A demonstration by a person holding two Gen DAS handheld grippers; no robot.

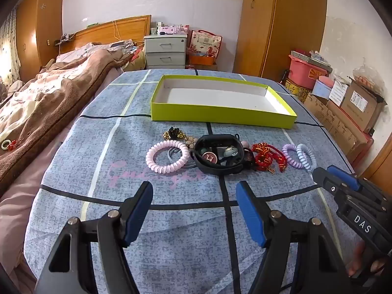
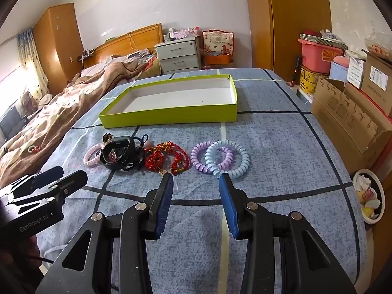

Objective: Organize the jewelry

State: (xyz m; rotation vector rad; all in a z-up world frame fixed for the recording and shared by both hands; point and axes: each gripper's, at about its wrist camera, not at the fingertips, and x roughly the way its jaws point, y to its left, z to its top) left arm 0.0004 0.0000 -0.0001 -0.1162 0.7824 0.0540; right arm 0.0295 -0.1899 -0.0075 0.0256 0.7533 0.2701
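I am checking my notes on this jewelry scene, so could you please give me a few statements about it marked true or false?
1. The green box is empty. True.
2. The left gripper holds the pink coil tie. False: it is open, holding nothing, and the tie lies on the bedcover.
3. The light blue coil tie overlaps the purple coil tie. True.
4. The red cord ornament lies inside the box. False: it lies on the bedcover, in front of the box.
5. The right gripper is open. True.
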